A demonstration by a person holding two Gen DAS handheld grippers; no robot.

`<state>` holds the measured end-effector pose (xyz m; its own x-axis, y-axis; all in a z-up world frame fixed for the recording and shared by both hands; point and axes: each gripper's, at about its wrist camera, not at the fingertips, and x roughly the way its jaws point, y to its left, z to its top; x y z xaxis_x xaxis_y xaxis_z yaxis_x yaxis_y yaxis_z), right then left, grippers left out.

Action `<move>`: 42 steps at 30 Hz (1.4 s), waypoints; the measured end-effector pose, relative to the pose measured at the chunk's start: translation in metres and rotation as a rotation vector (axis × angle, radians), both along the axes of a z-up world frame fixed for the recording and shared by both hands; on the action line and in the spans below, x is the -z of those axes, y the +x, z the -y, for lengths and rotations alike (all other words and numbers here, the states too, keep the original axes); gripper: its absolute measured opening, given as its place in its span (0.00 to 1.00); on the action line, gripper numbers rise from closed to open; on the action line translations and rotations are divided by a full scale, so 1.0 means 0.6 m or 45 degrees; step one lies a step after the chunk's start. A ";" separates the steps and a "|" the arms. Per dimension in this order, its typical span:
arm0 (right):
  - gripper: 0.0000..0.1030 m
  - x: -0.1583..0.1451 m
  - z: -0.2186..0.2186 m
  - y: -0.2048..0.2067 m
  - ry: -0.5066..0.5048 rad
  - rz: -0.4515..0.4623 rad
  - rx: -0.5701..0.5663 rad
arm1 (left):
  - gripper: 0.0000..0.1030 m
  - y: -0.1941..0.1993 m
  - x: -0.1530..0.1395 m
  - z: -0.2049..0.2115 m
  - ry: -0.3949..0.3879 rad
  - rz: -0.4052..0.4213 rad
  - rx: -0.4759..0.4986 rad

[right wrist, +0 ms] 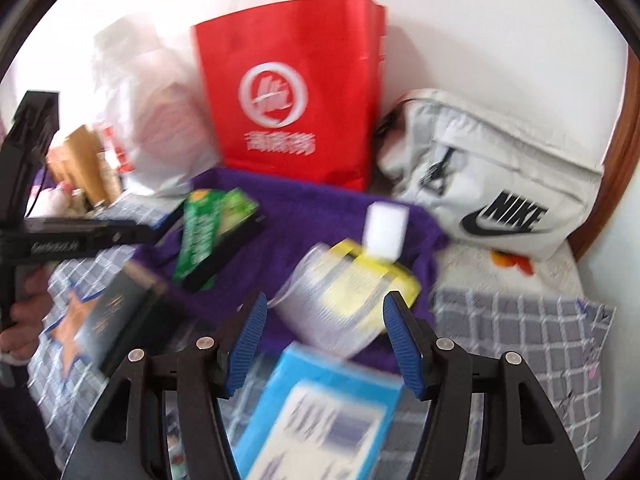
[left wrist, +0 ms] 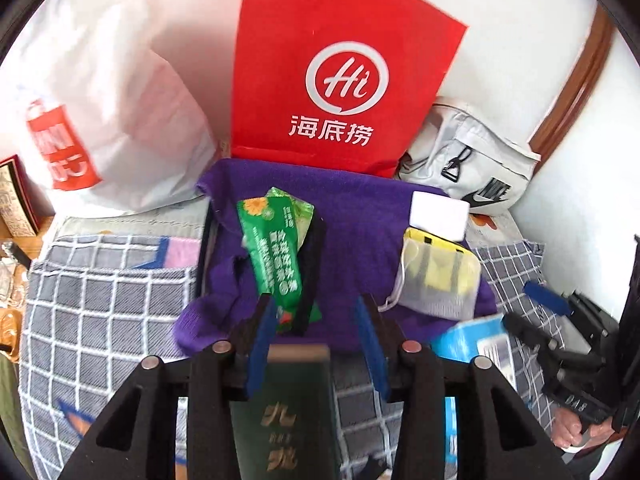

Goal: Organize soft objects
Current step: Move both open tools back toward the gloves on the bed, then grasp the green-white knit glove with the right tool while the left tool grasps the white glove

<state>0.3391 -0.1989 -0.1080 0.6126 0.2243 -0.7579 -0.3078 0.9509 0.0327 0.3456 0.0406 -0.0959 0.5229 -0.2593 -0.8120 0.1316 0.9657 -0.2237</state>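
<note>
A purple towel (left wrist: 352, 216) is spread on the bed. On it lie a green packet (left wrist: 272, 248) over a black strap (left wrist: 312, 276), a white block (left wrist: 440, 214), and a mesh pouch (left wrist: 440, 276) with a yellow item inside. My left gripper (left wrist: 314, 304) stands open above the towel's near edge, with a dark green box (left wrist: 288, 408) lying under its fingers. My right gripper (right wrist: 326, 304) is open too, just short of the mesh pouch (right wrist: 340, 300), and a blue box (right wrist: 320, 412) lies below it, blurred. Neither gripper's pads press on anything.
A red paper bag (left wrist: 340, 60) stands behind the towel, a white plastic bag (left wrist: 112, 120) to its left, and a grey Nike bag (left wrist: 480, 168) to its right. A checked grey cloth (left wrist: 100, 300) covers the bed. A hand (right wrist: 24, 320) holds the left gripper.
</note>
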 end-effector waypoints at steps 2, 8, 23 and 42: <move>0.58 0.005 -0.009 -0.030 0.007 -0.027 -0.010 | 0.39 -0.027 -0.004 -0.013 -0.015 0.011 -0.003; 0.58 0.028 -0.048 -0.131 0.047 -0.140 -0.050 | 0.39 -0.104 -0.004 -0.059 -0.020 0.028 0.007; 0.60 0.119 -0.139 -0.265 0.043 -0.367 -0.099 | 0.39 -0.213 0.018 -0.123 -0.048 0.019 0.059; 0.16 0.112 -0.033 -0.387 0.036 -0.192 0.078 | 0.39 -0.287 0.080 -0.001 -0.047 -0.050 0.166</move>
<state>0.1067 -0.1789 -0.1750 0.5054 0.2124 -0.8363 -0.2385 0.9659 0.1011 0.1734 0.0412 -0.1439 0.4505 -0.3533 -0.8199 0.2459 0.9319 -0.2665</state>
